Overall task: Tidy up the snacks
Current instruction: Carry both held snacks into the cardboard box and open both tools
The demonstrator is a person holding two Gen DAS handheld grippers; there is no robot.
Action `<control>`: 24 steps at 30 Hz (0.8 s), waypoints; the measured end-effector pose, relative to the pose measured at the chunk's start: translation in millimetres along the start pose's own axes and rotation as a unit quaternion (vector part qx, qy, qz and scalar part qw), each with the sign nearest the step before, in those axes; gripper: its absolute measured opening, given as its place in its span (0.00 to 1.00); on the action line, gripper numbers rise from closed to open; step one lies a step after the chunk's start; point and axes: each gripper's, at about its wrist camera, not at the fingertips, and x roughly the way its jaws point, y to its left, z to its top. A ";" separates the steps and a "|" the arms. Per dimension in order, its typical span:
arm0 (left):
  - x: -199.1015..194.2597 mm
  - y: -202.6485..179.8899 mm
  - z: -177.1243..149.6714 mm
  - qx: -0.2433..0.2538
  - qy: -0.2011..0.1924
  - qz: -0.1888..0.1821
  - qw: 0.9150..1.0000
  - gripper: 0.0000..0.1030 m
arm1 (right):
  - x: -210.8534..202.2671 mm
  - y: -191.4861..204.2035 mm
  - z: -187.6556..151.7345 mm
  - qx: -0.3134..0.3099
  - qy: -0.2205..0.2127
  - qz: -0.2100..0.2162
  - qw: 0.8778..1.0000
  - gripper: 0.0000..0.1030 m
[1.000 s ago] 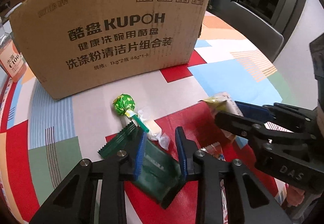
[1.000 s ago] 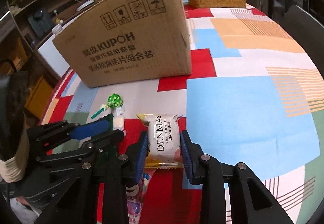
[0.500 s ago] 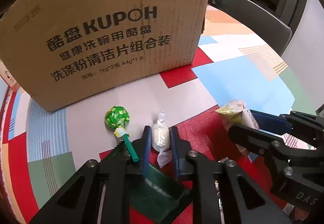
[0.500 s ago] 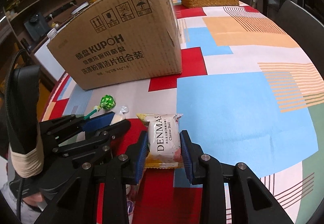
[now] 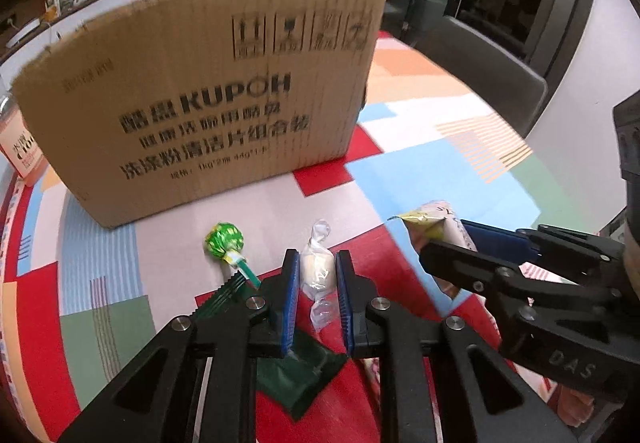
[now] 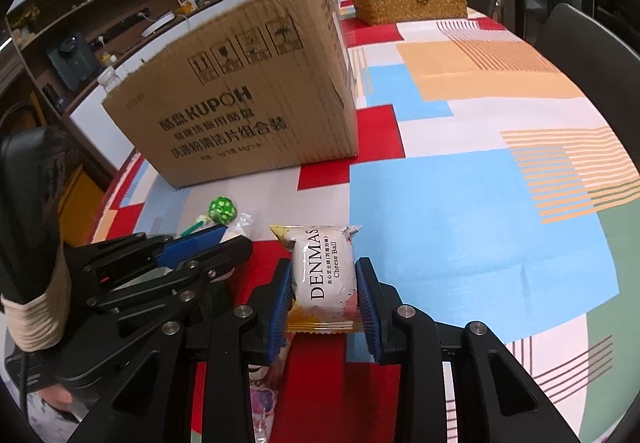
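My left gripper [image 5: 317,275] is shut on a white candy in a clear twist wrapper [image 5: 317,271], held above the table. A green lollipop [image 5: 224,239] lies on the cloth just left of it, and a dark green packet [image 5: 300,373] lies under the fingers. My right gripper [image 6: 323,283] is shut on a white DENMAS cheese ball packet [image 6: 324,269], lifted off the table; it also shows in the left wrist view [image 5: 434,225]. The big KUPOH cardboard box [image 5: 208,99] stands behind, and also shows in the right wrist view [image 6: 240,103].
The round table wears a patchwork cloth [image 6: 460,211]. A wicker basket [image 6: 408,1] sits at the far side behind the box. A bottle with an orange label [image 5: 18,151] stands left of the box. More snack wrappers [image 6: 262,399] lie under the right gripper. A grey chair [image 6: 592,55] stands at the right.
My left gripper left the green packet, moved forward and closed on the white candy, then lifted it. My right gripper kept hold of the cheese ball packet and rose slightly.
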 end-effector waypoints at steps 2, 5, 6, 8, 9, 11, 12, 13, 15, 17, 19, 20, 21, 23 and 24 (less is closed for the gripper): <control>-10.8 -2.9 0.1 0.004 -0.011 0.001 1.000 0.19 | -7.1 1.8 1.1 -0.001 -0.009 0.000 1.000 0.32; -25.8 -4.7 -0.4 0.006 -0.027 0.000 1.000 0.19 | -19.6 6.2 4.0 -0.004 -0.026 -0.001 1.000 0.32; -30.8 -5.0 -0.5 0.006 -0.032 0.000 0.999 0.19 | -23.6 8.1 5.3 -0.006 -0.032 -0.001 0.999 0.32; -41.4 -5.7 1.1 0.006 -0.046 0.000 0.999 0.19 | -30.9 11.8 8.3 -0.010 -0.042 -0.001 0.999 0.32; -48.4 -5.1 1.6 0.005 -0.056 0.002 0.998 0.19 | -35.2 14.0 10.2 -0.012 -0.048 0.000 0.999 0.32; -58.0 -4.2 2.7 0.000 -0.072 0.002 0.997 0.19 | -41.0 17.2 12.4 -0.014 -0.056 0.000 0.998 0.32; -62.5 -4.3 3.9 0.000 -0.078 0.003 0.997 0.19 | -44.6 19.4 14.3 -0.016 -0.062 0.000 0.998 0.32; -66.8 -4.2 5.4 0.002 -0.085 0.005 0.996 0.19 | -47.2 21.2 15.5 -0.017 -0.065 0.001 0.998 0.32; -76.5 -3.8 7.9 0.003 -0.099 0.009 0.995 0.19 | -52.8 25.2 19.6 -0.018 -0.073 0.007 0.997 0.32; -84.5 -2.4 12.6 0.003 -0.114 0.012 0.993 0.19 | -58.5 29.6 23.6 -0.022 -0.084 0.010 0.996 0.32; -92.9 0.0 18.3 0.004 -0.127 0.016 0.992 0.19 | -63.2 34.1 28.2 -0.028 -0.095 0.010 0.995 0.32; -95.6 1.1 21.1 0.005 -0.131 0.018 0.991 0.19 | -65.9 36.9 31.3 -0.031 -0.101 0.012 0.994 0.32; -98.5 2.8 24.0 0.005 -0.136 0.019 0.990 0.19 | -67.6 38.8 34.2 -0.033 -0.107 0.013 0.994 0.32; -103.7 7.7 28.5 0.005 -0.146 0.021 0.989 0.19 | -70.4 42.1 39.7 -0.036 -0.115 0.014 0.993 0.32; -106.8 9.4 30.1 0.005 -0.151 0.024 0.988 0.19 | -70.9 43.8 44.1 -0.038 -0.119 0.015 0.992 0.32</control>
